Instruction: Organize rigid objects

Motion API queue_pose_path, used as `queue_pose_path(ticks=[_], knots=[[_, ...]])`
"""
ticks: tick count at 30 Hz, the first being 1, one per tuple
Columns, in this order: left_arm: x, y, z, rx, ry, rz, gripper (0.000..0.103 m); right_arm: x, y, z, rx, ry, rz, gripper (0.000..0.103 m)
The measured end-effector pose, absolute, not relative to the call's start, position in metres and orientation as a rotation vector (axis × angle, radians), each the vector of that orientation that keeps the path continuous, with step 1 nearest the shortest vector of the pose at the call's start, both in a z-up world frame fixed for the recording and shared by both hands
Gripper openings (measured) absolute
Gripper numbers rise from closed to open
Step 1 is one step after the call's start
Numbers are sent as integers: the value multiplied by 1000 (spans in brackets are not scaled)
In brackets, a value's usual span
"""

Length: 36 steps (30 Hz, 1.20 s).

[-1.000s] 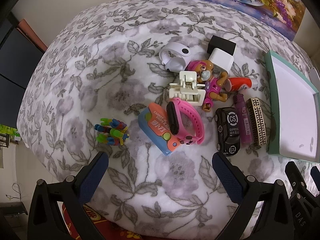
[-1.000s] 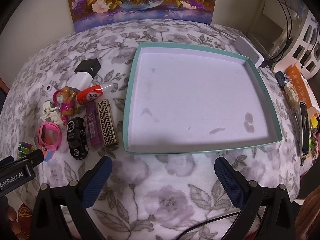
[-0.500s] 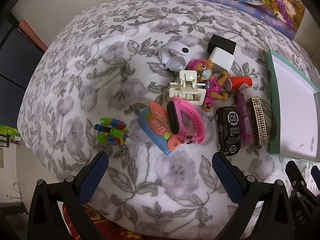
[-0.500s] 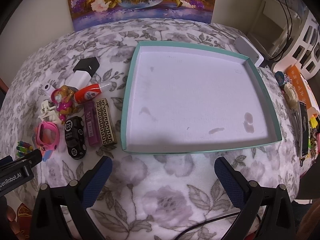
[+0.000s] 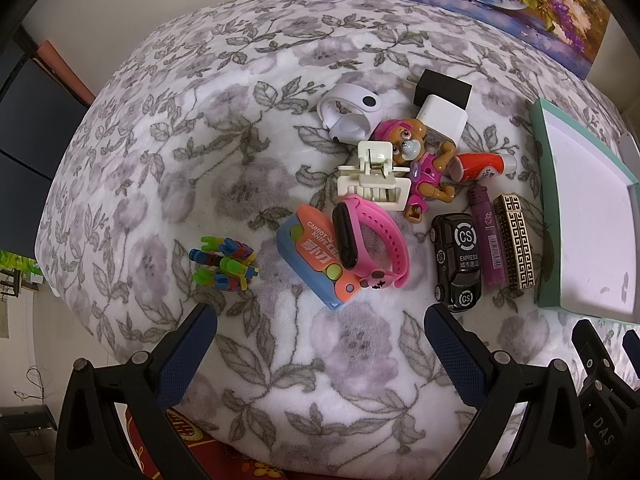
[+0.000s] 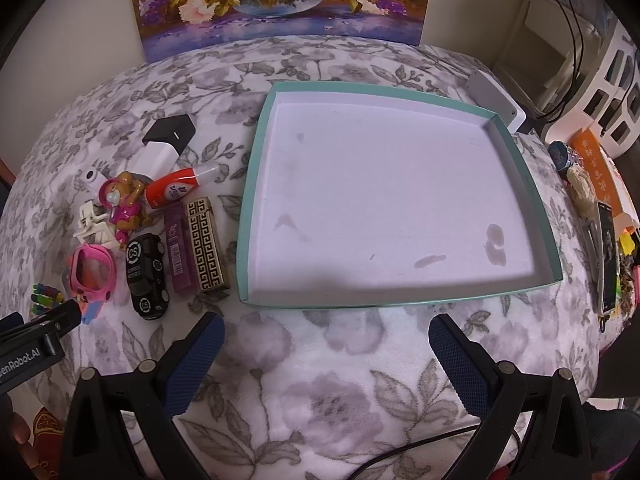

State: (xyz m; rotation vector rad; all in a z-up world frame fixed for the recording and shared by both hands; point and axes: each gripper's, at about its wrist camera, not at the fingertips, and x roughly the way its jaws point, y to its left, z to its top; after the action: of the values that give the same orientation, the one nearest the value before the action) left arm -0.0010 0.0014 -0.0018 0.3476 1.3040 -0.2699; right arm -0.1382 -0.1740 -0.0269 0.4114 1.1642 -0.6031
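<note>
Both grippers are hovering low over the blanket (image 5: pixel 160 160), fingers spread wide and holding nothing: the left gripper (image 5: pixel 320 316) facing the toys, the right gripper (image 6: pixel 326 328) facing the tray (image 6: pixel 256 184). The car (image 5: pixel 456 260) is reading "CS EXPRESS"; the cutter (image 5: pixel 312 256), "CARROT KNIFE".

A white blanket (image 5: pixel 168 168) printed with grey-lilac flowers and grey leaves carries a teal-rimmed tray (image 6: pixel 256 184) with a white floor. Beside the tray lie a gold-and-black Greek-key case (image 6: pixel 206 250), a purple tube (image 6: pixel 178 256), a black toy car (image 6: pixel 146 276) and a pink watch band (image 5: pixel 376 244).
</note>
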Motion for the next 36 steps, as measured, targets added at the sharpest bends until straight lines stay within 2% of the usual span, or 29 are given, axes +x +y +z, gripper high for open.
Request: queue_pose_path(ticks=[30,36], knots=[[0,2,0,346,1308,-274,103,-138,-175,-27,409,1162,-610,103],[11,20,14,222,1298,-252,103,-138,-171,-22,392,1121,-584,103]])
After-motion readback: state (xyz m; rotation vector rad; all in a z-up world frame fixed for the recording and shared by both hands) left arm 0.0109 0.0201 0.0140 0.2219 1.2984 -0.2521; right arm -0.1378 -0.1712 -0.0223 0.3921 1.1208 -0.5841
